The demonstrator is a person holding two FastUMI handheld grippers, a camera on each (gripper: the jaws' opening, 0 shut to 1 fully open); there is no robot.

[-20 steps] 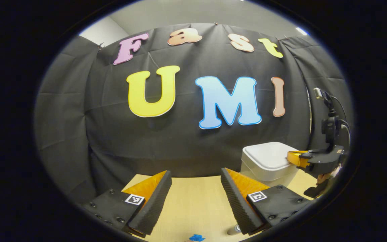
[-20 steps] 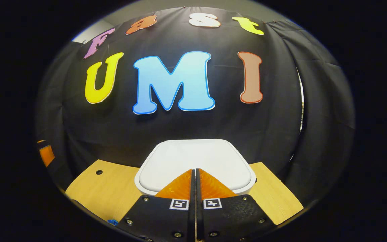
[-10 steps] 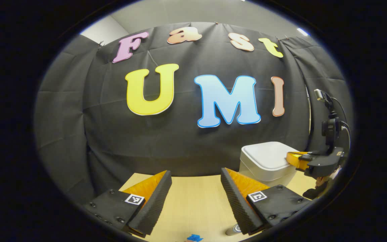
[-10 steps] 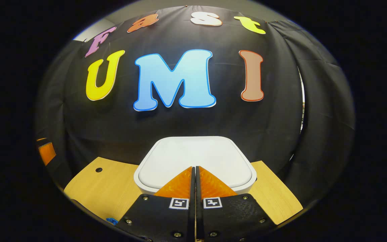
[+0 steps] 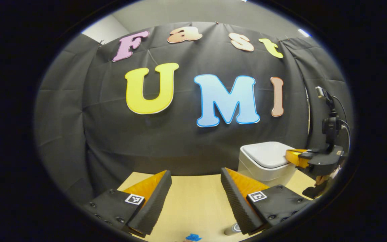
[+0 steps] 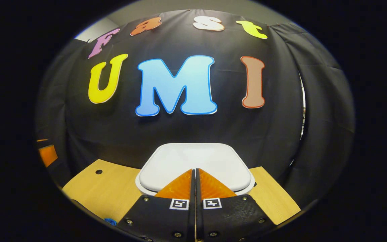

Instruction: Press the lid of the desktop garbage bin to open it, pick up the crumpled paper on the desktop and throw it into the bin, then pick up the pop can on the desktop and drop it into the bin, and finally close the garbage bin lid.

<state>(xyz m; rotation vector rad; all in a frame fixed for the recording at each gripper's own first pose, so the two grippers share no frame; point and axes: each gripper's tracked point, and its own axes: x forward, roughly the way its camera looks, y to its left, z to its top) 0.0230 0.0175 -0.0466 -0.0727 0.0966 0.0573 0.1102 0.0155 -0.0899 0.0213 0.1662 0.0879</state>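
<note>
The white desktop bin stands at the table's back right with its lid down flat. My right gripper is shut with nothing in it, its tips over the front part of the lid. In the left gripper view the right gripper sits at the lid's near edge, and whether it touches is unclear. My left gripper hangs open and empty over the table, left of the bin. The pop can's top peeks out beside its right finger. A small blue crumpled thing lies at the bottom edge.
The light wooden table has a small round hole left of the bin. Black cloth wall stands close behind the bin. A hand holds the right gripper from the right. The blue thing lies near the table's front left.
The right gripper dipped toward the lid, then tilted back up slightly. The lid still looks closed. The left gripper barely shifted.
</note>
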